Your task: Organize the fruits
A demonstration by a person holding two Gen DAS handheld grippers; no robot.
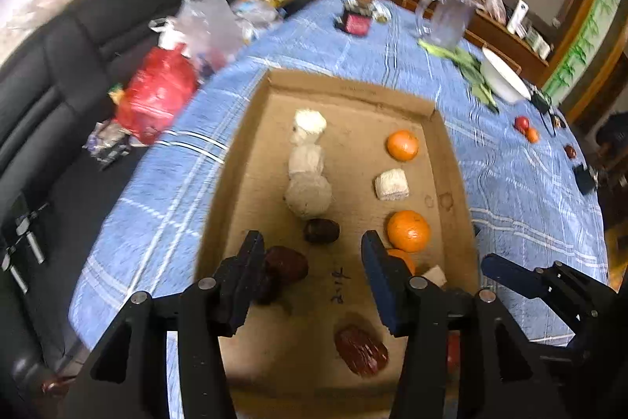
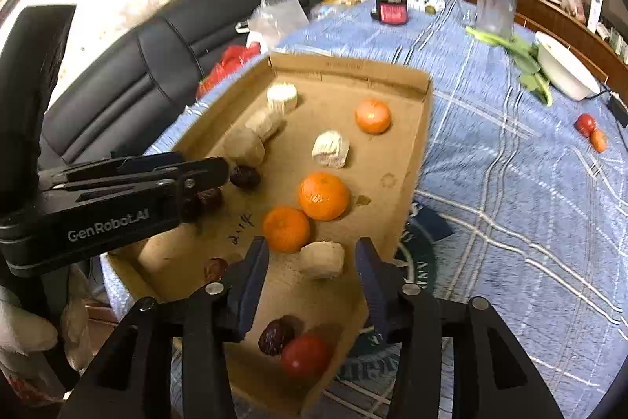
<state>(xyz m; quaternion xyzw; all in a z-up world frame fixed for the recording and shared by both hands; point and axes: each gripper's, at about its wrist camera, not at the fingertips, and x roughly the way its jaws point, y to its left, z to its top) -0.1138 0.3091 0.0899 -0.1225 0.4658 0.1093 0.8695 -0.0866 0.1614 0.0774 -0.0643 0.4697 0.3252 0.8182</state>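
Note:
A shallow cardboard tray (image 1: 353, 87) (image 2: 416, 160) lies on the blue checked tablecloth. It holds three oranges (image 1: 408, 230) (image 2: 324, 196), several pale foam-wrapped fruits (image 1: 308, 197) (image 2: 330, 149), dark red dates (image 1: 361, 350) (image 2: 245, 176) and a small red fruit (image 2: 305, 355). My left gripper (image 1: 312, 254) is open over the tray's near end, a date (image 1: 285, 264) by its left finger. My right gripper (image 2: 312, 262) is open above a wrapped fruit (image 2: 322, 259) near the tray's right wall. The left gripper (image 2: 212, 175) shows in the right wrist view.
Loose on the cloth at the right are a red fruit (image 1: 521, 123) (image 2: 585, 123), a small orange (image 1: 532, 135) (image 2: 598, 140) and a date (image 1: 570, 152). A white bowl (image 1: 504, 75), green leaves, a glass jug (image 1: 447, 16) and a red box (image 1: 357, 22) stand farther back. A black sofa with bags (image 1: 157, 97) is left.

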